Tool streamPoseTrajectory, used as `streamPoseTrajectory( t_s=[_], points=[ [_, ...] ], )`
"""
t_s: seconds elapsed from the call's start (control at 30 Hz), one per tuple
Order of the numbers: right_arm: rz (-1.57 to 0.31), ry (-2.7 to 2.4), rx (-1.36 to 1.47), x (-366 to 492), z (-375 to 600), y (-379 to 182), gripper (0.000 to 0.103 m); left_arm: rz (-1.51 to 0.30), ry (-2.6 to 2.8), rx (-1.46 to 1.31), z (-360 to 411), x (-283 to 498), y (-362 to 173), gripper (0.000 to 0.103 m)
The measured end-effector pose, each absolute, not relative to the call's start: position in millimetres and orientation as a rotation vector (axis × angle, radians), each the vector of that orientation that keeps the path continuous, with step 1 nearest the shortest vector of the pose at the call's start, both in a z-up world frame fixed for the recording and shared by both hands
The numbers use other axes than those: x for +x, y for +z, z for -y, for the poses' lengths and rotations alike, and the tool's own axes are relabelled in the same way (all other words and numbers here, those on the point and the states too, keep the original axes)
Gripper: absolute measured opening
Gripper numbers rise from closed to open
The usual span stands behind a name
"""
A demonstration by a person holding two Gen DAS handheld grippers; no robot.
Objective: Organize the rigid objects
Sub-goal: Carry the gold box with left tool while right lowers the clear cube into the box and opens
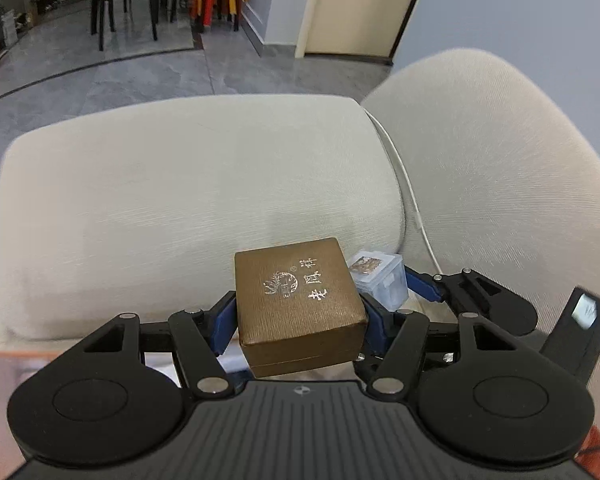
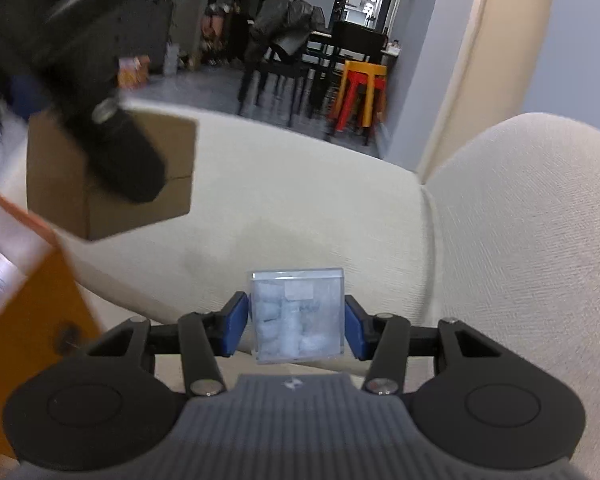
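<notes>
Left wrist view is showing the brown box [image 1: 300, 304], with silver lettering on its lid, sitting squarely between the blue pads of the left gripper [image 1: 300, 316]; the jaws are standing fairly wide and pressing on its two side walls, holding it clear of the cream sofa cushion [image 1: 160, 200] below. Just beside it, the right gripper [image 2: 296, 324] is carrying a small clear plastic box [image 2: 297, 314] with pale, whitish contents, its jaws set narrower and closing on the box's flat sides. From the right wrist view the brown box is hanging up at the left, partly behind the dark arm of the left gripper.

Both loads are being carried close together, so I judge the main risk to be a knock between the two grippers, which could twist either box in its pads. The clear box's smooth walls are likely offering little friction, and a quick tilt could let it slide out. The brown box's lid seam is running along its lower edge; whether the pads are pinching lid or base is hard to tell.

An orange container edge [image 2: 28, 280] is showing at the lower left, badly blurred and cut off, so its shape and contents are staying unclear. Nobody's hands are appearing in either view.
</notes>
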State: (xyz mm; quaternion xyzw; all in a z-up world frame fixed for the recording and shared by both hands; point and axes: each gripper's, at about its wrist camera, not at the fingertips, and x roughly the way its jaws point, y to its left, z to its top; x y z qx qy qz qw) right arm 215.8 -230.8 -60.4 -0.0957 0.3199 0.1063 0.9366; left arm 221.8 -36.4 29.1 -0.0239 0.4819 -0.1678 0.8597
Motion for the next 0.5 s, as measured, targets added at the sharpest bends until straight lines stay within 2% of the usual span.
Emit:
streamPoseTrajectory(
  t_s=[0.23,0.5],
  points=[
    [-0.66,0.444,-0.057,168.9,184.4,-5.9,0.05,-0.98,-0.307,-0.08,-26.3,182.2,35.6,0.072],
    [-0.852,0.639,0.091,145.2,139.9,8.7,0.05,-0.997,-0.248,-0.137,-96.0,136.6,30.0,0.072]
  ],
)
